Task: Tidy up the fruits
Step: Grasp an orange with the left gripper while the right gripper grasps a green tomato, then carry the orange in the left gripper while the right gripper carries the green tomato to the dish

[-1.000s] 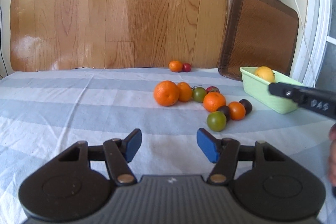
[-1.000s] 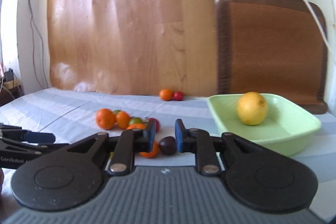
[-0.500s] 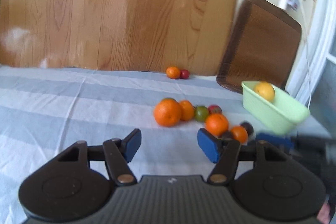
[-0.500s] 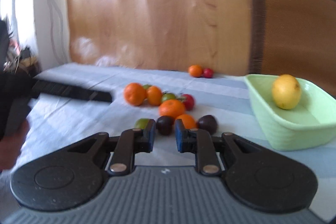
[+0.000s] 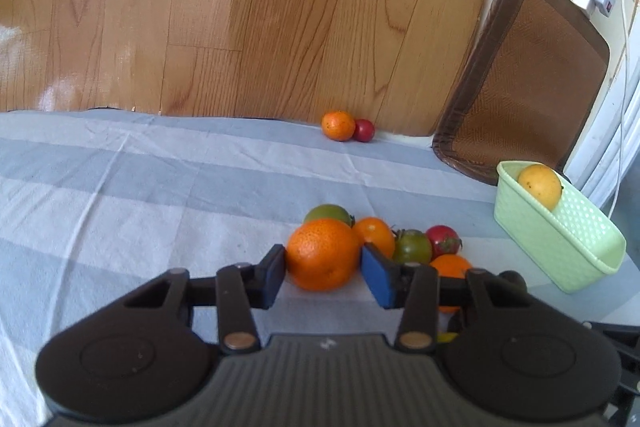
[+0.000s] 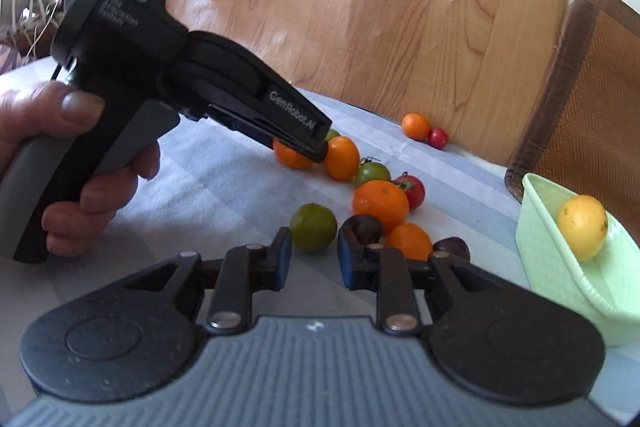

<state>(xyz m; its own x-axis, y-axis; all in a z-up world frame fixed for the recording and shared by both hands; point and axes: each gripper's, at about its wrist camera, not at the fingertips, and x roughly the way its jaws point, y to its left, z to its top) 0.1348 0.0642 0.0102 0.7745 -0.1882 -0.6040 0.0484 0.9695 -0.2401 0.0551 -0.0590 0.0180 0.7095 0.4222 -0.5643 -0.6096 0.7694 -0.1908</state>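
- Between the pads of the left claw (image 5: pixel 323 265): 1 big orange (image 5: pixel 323 254), sitting on the striped worktop (image 5: pixel 120 211). The claw is spread around it, with the pad tips at its two sides. Can't tell if it is firmly pinched.
- Right claw (image 6: pixel 314 261): narrowly parted, holding nothing.
- Just ahead of the right claw: 1 green tomato (image 6: pixel 313 227) by its left finger, 1 dark fruit (image 6: pixel 362 229) by its right finger.
- Orange-coloured fruit, 5 in all:
  - the big orange
  - 1 just right of the left claw's right pad (image 6: pixel 341 158)
  - 2 ahead-right of the right claw (image 6: pixel 380 205) (image 6: pixel 409 241)
  - 1 far ahead at the wood panel (image 6: pixel 416 126)
- Green, 3: the one named, 1 mid-cluster (image 6: pixel 372 174), 1 behind the big orange (image 5: pixel 328 214).
- Red, 2: 1 in the cluster (image 6: pixel 412 191), 1 far ahead touching the far orange (image 6: pixel 438 137).
- Dark, 2: the second is right of the right claw (image 6: pixel 452 247).
- Yellow fruit (image 6: pixel 582 227), 1: inside the green basket (image 6: pixel 560 283), far right of both claws.
- Left hand (image 6: pixel 60 155) grips the left handle.
- Changes from 1 s ago:
  - the left claw was well short of the cluster and wider; it now brackets the big orange.
  - the right claw's gap is a bit wider.
  - fruit count in the basket is unchanged.
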